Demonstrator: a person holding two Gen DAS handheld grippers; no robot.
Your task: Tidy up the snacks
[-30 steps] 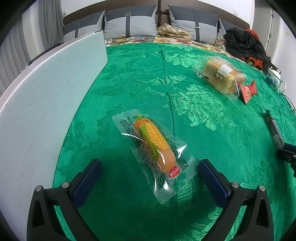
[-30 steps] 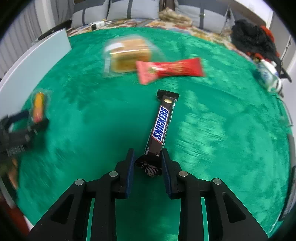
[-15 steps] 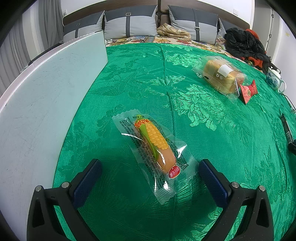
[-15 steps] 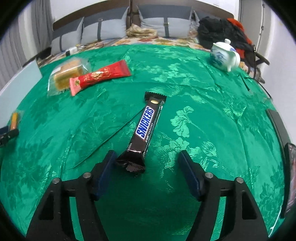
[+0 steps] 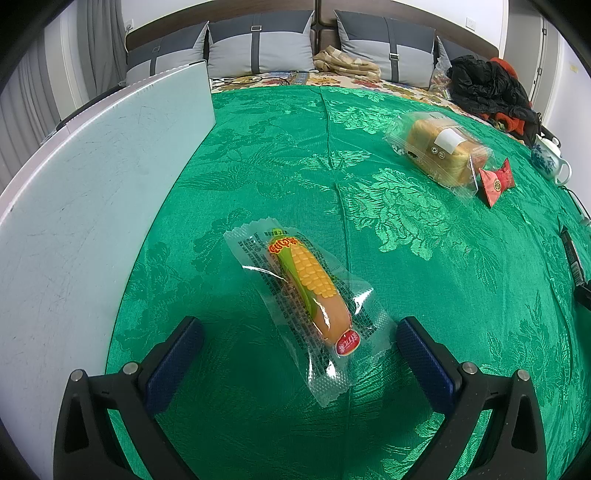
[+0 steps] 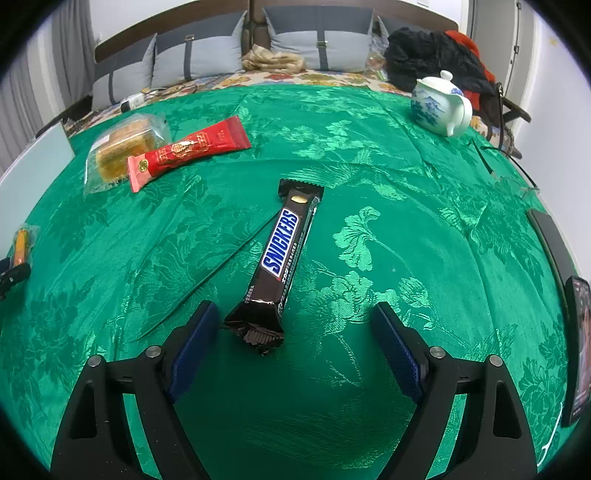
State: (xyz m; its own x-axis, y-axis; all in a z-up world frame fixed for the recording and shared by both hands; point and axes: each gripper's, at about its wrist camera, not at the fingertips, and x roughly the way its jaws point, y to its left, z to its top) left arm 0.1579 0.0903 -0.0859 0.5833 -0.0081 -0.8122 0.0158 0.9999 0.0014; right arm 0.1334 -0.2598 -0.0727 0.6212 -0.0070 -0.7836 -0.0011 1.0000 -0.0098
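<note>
I note a green brocade cloth [image 6: 406, 229] covering the surface, a white-and-blue teapot [image 6: 439, 105] at its far right edge, grey cushions [image 5: 258, 48] behind, and dark clothing [image 5: 484, 88] (heaped, partly red).

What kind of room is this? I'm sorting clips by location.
Probably a bedroom: grey pillows stand against a headboard, with a floral sheet below. A green cloth covers the surface holding the snacks.

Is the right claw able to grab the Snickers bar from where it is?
Probably yes. The right claw has just been opening, and the Snickers bar lies with its near end between the fingers, untouched, nothing blocking.
</note>
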